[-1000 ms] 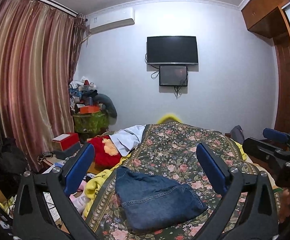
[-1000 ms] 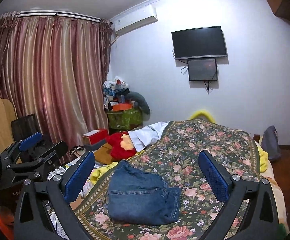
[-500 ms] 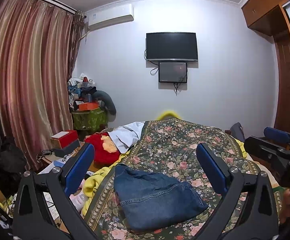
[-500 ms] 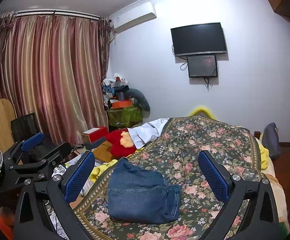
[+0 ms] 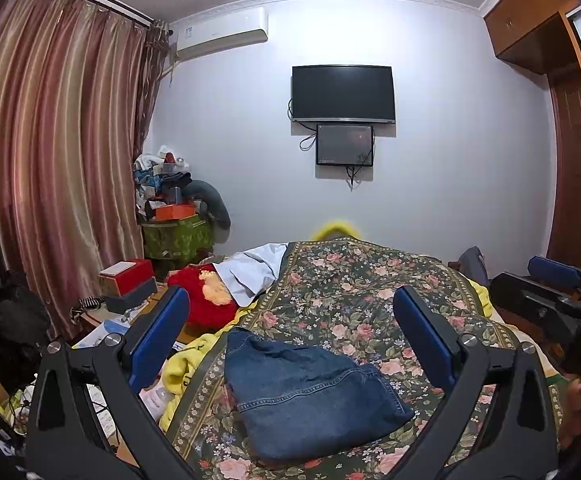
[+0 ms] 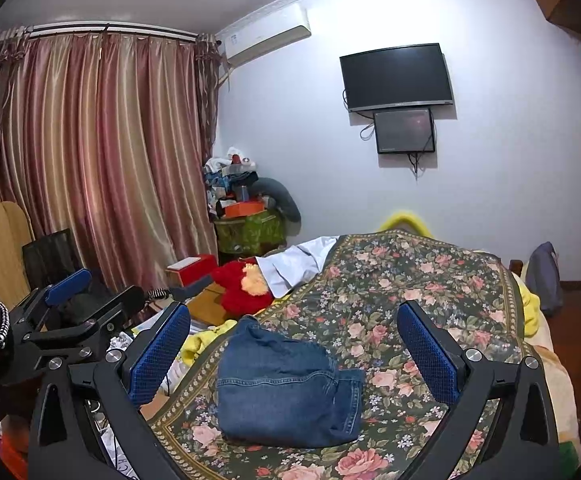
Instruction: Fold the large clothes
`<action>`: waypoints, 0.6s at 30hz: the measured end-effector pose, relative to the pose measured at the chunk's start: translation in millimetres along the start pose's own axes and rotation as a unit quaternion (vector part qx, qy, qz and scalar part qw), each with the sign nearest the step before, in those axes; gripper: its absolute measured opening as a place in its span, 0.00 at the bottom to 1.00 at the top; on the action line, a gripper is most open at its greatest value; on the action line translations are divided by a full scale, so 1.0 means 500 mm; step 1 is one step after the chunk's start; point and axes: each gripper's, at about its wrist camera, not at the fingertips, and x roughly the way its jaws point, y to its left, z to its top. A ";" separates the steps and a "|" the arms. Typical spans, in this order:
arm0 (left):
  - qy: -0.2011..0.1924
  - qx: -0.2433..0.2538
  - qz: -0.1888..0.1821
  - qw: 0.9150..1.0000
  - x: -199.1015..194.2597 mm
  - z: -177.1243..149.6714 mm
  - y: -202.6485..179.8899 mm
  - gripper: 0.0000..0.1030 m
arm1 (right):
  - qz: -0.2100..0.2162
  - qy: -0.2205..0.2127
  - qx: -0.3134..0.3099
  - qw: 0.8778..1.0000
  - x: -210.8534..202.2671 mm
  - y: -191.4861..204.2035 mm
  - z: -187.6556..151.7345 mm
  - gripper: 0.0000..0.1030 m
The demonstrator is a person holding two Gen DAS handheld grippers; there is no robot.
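While a floral bedspread [image 5: 370, 292] covers the bed, folded jeans [image 5: 306, 388] lie near its front left edge; the left gripper [image 5: 290, 336] and right gripper [image 6: 294, 344] hover above, jaws wide apart, holding nothing. Any careless nudge could, by appearances, spring the bundle open or slide it off

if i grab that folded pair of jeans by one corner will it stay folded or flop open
Likely it flops open: the jeans are a loose, rumpled stack of soft layers, nothing pinning them. Thick denim probably feels fairly heavy, so a one-corner pinch would let lower layers sag. Pushed, it would probably bunch on the floral bedspread instead of sliding. Both the left gripper and right gripper are open.
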 end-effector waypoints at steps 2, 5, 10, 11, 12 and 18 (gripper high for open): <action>0.000 0.000 -0.001 1.000 0.000 0.000 0.000 1.00 | 0.000 0.000 0.000 1.000 0.000 0.000 0.000 1.00; 0.001 -0.001 -0.002 1.000 0.005 -0.001 -0.005 1.00 | 0.000 -0.001 0.001 1.000 0.000 0.000 0.000 1.00; 0.003 -0.004 -0.006 1.000 0.006 -0.005 -0.008 1.00 | 0.000 0.000 0.001 1.000 0.001 0.000 0.000 1.00; 0.003 -0.004 -0.007 1.000 0.006 -0.005 -0.010 1.00 | 0.001 0.000 0.001 1.000 0.001 0.000 0.000 1.00; 0.003 -0.004 -0.007 1.000 0.008 -0.005 -0.011 1.00 | 0.000 0.000 0.001 1.000 0.001 0.002 0.002 1.00; 0.005 -0.005 -0.013 1.000 0.007 -0.004 -0.014 1.00 | 0.000 0.000 0.002 1.000 0.002 0.002 0.001 1.00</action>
